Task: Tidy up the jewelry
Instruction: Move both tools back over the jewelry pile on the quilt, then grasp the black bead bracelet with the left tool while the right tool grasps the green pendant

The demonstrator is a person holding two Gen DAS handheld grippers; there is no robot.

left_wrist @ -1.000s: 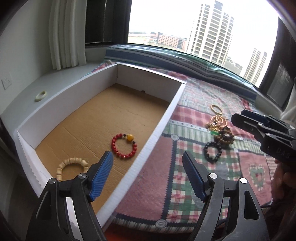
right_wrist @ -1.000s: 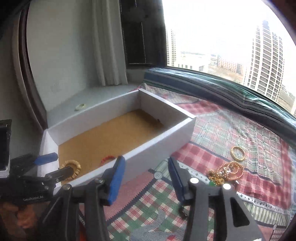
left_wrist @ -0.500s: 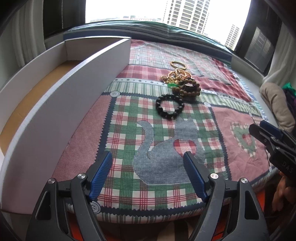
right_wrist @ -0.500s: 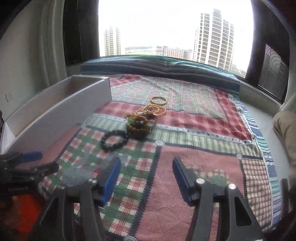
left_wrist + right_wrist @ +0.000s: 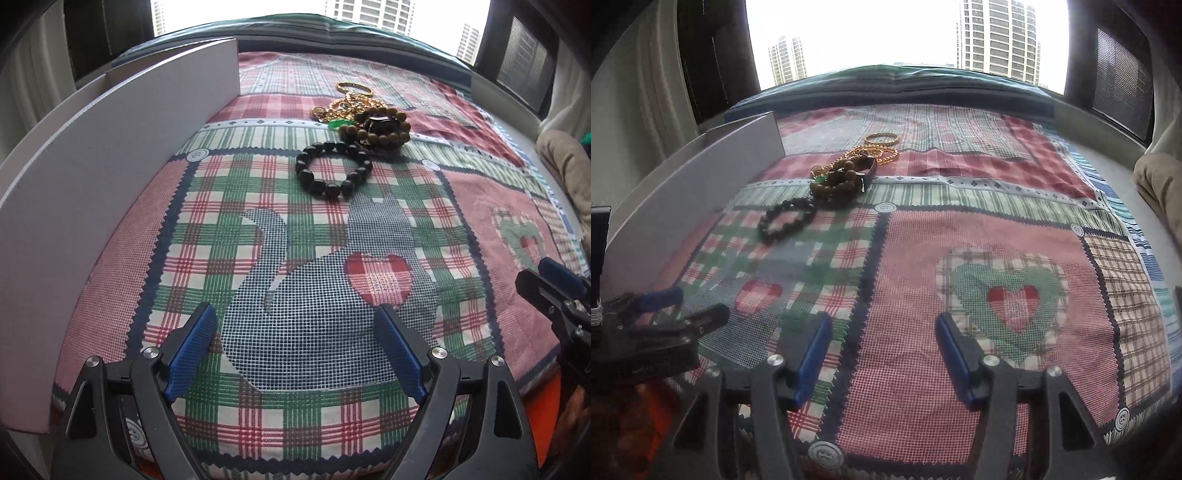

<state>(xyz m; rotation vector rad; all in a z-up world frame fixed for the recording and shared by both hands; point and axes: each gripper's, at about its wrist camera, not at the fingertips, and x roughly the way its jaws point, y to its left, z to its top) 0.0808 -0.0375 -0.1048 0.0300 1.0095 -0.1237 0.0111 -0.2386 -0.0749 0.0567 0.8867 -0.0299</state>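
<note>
A black bead bracelet (image 5: pixel 333 168) lies on the patchwork cloth (image 5: pixel 221 236); it also shows in the right wrist view (image 5: pixel 786 220). Just beyond it sits a pile: a brown bead bracelet (image 5: pixel 376 127), gold chains (image 5: pixel 345 105) and a gold bangle (image 5: pixel 352 87). The pile shows in the right wrist view (image 5: pixel 846 173). The white box (image 5: pixel 110 147) stands at the left; its inside is hidden. My left gripper (image 5: pixel 295 347) is open and empty, low over the cat patch, well short of the black bracelet. My right gripper (image 5: pixel 882 350) is open and empty near the cloth's front edge.
The box wall (image 5: pixel 683 184) runs along the left of the cloth. A beige cushion (image 5: pixel 565 162) lies at the far right. The window sill and a dark rolled cover (image 5: pixel 905 85) bound the far side. Each gripper shows at the edge of the other's view.
Both grippers swung right, away from the box, and lowered toward the cloth. The jewelry pile came into view and now looks closer. Both stayed open.
</note>
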